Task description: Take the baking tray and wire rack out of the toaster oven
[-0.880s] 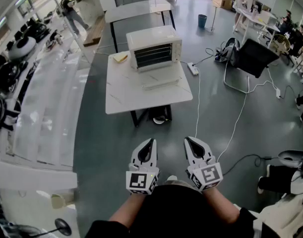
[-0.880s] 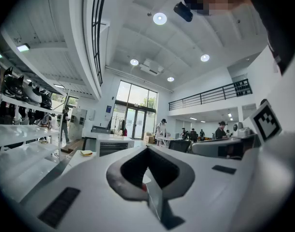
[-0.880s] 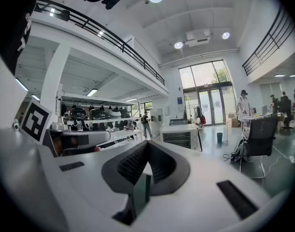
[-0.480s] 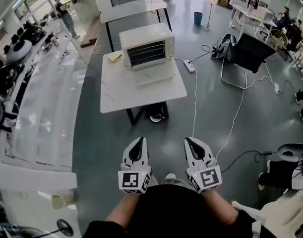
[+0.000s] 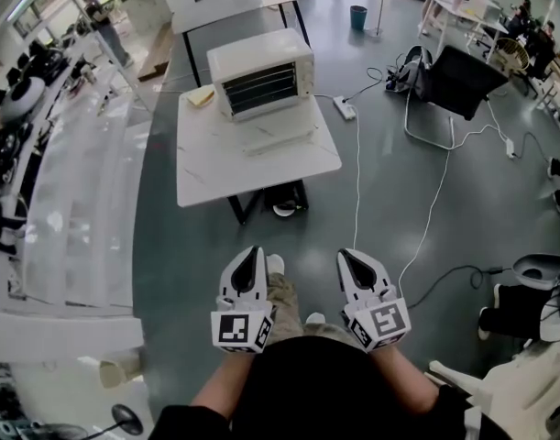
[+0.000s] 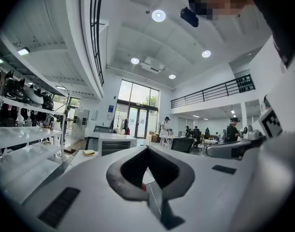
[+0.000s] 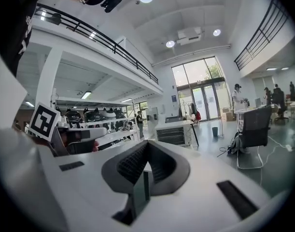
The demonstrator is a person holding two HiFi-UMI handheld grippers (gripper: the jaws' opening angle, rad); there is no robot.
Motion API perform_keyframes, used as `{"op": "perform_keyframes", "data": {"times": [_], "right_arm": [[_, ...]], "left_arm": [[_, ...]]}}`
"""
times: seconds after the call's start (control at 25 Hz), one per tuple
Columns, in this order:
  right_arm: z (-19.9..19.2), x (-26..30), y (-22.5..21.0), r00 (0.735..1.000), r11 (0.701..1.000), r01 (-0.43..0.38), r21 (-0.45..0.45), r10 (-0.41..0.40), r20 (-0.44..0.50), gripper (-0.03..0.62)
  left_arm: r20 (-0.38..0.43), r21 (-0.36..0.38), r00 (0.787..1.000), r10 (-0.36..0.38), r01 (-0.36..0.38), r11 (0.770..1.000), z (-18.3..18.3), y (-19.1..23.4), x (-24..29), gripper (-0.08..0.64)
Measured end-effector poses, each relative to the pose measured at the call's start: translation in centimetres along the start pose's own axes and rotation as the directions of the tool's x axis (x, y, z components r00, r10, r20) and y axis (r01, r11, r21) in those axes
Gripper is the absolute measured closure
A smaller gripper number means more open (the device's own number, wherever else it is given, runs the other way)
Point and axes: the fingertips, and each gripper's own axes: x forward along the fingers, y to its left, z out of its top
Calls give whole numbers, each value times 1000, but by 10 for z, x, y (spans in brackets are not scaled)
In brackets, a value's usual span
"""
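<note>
Toaster oven (image 5: 261, 71): it is set at the far edge of the bench (image 5: 215, 177), with its front turned to the near edge.
Wire rack (image 5: 259, 88): thin bars are seen across the open front, inside the toaster oven.
Baking tray: it cannot be made out from this far away.
Flat white part (image 5: 280, 140): it is laid on the bench just in front of the toaster oven. Whether it is the door cannot be told.
Yellow thing (image 5: 201, 96): it is placed at the far left corner of the bench, just beside the toaster oven.
Left tool (image 5: 250, 257): it is closed, and nothing is held between its jaws. It is kept low over the floor (image 5: 170, 246), well apart from the near edge of the bench.
Right tool (image 5: 351, 259): it is closed too, and nothing is gripped. It is held beside the left tool, with a gap between them.
White cable (image 5: 357, 181): it is laid on the floor past the right edge of the bench, up to a power strip (image 5: 344, 108).
Black chair (image 5: 463, 81): it is parked well to the right of the bench.
</note>
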Motion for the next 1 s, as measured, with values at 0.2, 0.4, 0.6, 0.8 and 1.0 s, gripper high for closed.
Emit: {"op": "perform_keyframes", "data": {"times": [0.2, 0.4, 0.6, 0.8, 1.0], "right_arm": [[4, 38, -17, 1000, 1000, 19, 15, -19, -1, 571], [10, 102, -38, 999, 999, 34, 14, -34, -23, 571], [29, 187, -46, 999, 999, 15, -28, -17, -45, 571], [45, 273, -40, 995, 997, -67, -32, 64, -81, 571], [64, 338, -51, 995, 999, -29, -46, 24, -97, 571]], "left_arm": [[-5, -9, 1000, -13, 13, 1000, -2, 23, 41, 552], [12, 2, 1000, -7, 7, 1000, 3, 65, 93, 552], [20, -41, 1000, 3, -2, 999, 9, 123, 145, 552], [31, -71, 999, -41, 43, 997, 19, 176, 196, 552], [16, -75, 996, -86, 87, 993, 30, 216, 255, 552]]}}
